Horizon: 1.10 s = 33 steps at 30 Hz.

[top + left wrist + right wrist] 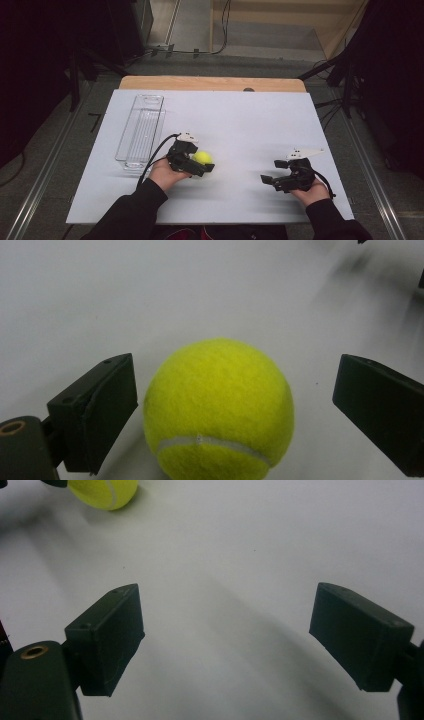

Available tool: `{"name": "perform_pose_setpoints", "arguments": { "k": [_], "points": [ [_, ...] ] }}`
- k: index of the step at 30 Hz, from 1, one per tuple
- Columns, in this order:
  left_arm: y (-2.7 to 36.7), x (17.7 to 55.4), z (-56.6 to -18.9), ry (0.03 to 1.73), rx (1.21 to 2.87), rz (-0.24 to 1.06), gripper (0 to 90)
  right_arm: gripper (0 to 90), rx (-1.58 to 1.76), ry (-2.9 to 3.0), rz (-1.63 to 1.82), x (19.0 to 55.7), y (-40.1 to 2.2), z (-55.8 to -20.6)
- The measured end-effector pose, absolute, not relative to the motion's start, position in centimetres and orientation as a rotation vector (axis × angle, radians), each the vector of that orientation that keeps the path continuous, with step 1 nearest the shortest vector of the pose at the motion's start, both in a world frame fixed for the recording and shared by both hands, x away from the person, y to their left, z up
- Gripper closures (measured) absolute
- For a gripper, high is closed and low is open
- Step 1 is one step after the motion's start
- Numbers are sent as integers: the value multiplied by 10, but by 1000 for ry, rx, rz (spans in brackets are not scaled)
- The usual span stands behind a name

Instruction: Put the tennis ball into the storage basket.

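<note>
Between your left gripper's fingers sits the ball, and the fingers stand wide apart on either side of it, touching nothing. One is close to the felt while the other has a clear gap, so the ball lies off centre in your grip. It rests on the table, slightly left of the middle in the high view, with the left gripper reaching it from your side.

It looks like a tennis ball: light, springy, with a fuzzy felt skin that should give the pads good friction. Expect it to squash a little under pressure, not to break. Its one vice is rolling, so a lopsided touch will likely nudge it away across the smooth table. Take it across its widest part, at mid-height, fingers on opposite sides.

Off to your right, the right gripper hovers low over bare table, well apart from the ball, its fingers also spread wide and holding nothing.

Farther back on the left lies a clear tray, empty as far as you can see.
</note>
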<state>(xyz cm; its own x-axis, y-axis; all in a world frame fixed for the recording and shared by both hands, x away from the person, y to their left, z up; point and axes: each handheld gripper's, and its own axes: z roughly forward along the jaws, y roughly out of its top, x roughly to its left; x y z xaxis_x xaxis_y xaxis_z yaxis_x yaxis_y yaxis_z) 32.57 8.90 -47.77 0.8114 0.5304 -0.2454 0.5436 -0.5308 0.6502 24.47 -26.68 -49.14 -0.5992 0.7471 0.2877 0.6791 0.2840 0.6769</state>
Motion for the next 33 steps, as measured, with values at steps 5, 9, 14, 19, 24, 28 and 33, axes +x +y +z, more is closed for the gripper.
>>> {"name": "perform_pose_setpoints", "arguments": {
  "k": [5, 9, 14, 19, 24, 28, 33],
  "points": [
    [88, 325, -482, 792, 2245, -24, 43, 123, 1368, 2445, 1226, 245, -266, -492],
    [86, 325, -488, 790, 2275, -14, 42, 123, 1367, 2445, 1221, 245, -266, -492],
    [85, 326, -493, 791, 2303, -6, 43, 123, 1367, 2445, 1220, 245, -266, -492],
    [85, 324, -496, 791, 2306, 5, 93, 123, 1368, 2444, 1218, 245, -266, -492],
    [86, 323, -495, 775, 2314, 33, 254, 123, 1366, 2446, 1218, 245, -266, -492],
    [86, 322, -496, 770, 2313, 40, 258, 123, 1367, 2445, 1218, 245, -266, -492],
    [86, 322, -496, 758, 2317, 45, 260, 123, 1366, 2449, 1216, 245, -266, -492]
  ]
}}
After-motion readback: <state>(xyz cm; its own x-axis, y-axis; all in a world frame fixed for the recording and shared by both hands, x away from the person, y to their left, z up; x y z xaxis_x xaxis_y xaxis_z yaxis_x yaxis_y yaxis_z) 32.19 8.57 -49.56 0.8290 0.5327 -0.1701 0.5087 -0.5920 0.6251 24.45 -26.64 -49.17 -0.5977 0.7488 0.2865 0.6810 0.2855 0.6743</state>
